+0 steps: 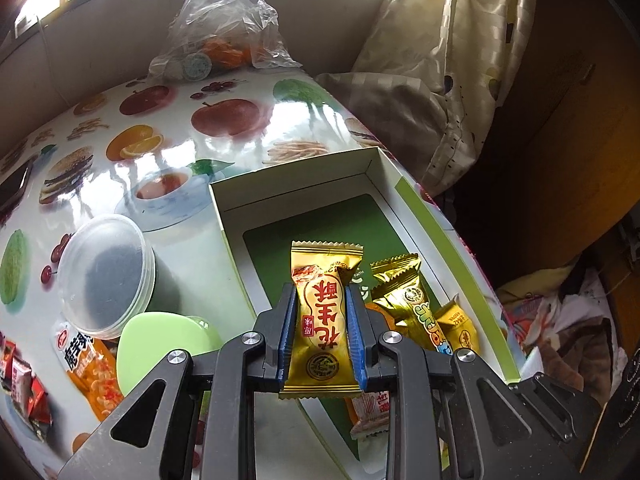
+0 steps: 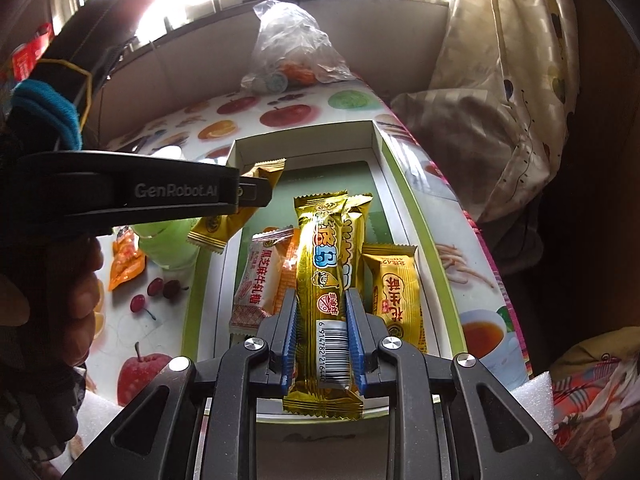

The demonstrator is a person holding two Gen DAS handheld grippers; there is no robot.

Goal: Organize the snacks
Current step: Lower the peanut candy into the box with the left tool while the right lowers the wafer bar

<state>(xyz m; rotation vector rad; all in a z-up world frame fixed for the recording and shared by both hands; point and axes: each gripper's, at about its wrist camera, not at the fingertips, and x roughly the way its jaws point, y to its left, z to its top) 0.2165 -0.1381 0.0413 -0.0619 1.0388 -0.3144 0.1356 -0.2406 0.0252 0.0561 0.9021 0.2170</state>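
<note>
My left claw (image 1: pixel 322 312) is clamped on a short gold peanut candy (image 1: pixel 320 320), its blue pads pressing both long sides. The candy's long axis runs straight along the fingers, its far crimped end pointing away from me over the near part of the open box (image 1: pixel 296 184). In the right wrist view the same candy (image 2: pixel 236 208) hangs tilted at the box's left wall (image 2: pixel 230 160), gripped by the left claw (image 2: pixel 256 194), with a hand (image 2: pixel 76 280) behind it.

My right claw (image 2: pixel 322 312) is clamped on a long gold snack bar (image 2: pixel 324 280), barcode end nearest me. Its long axis also runs along the fingers, pointing toward the box's far wall, and it sits over the middle of the box.

On the green floor of the box lie a white sesame nougat (image 2: pixel 256 280) to the left of the bar and another gold peanut candy (image 2: pixel 396 296) to its right, both lengthwise like the bar.

The box stands on a fruit-printed surface (image 1: pixel 168 148). Left of it are a clear lidded tub (image 1: pixel 104 272), a pale green lid (image 1: pixel 160 356) and an orange snack pack (image 1: pixel 92 364). A clear plastic bag (image 1: pixel 224 24) sits at the far edge.
</note>
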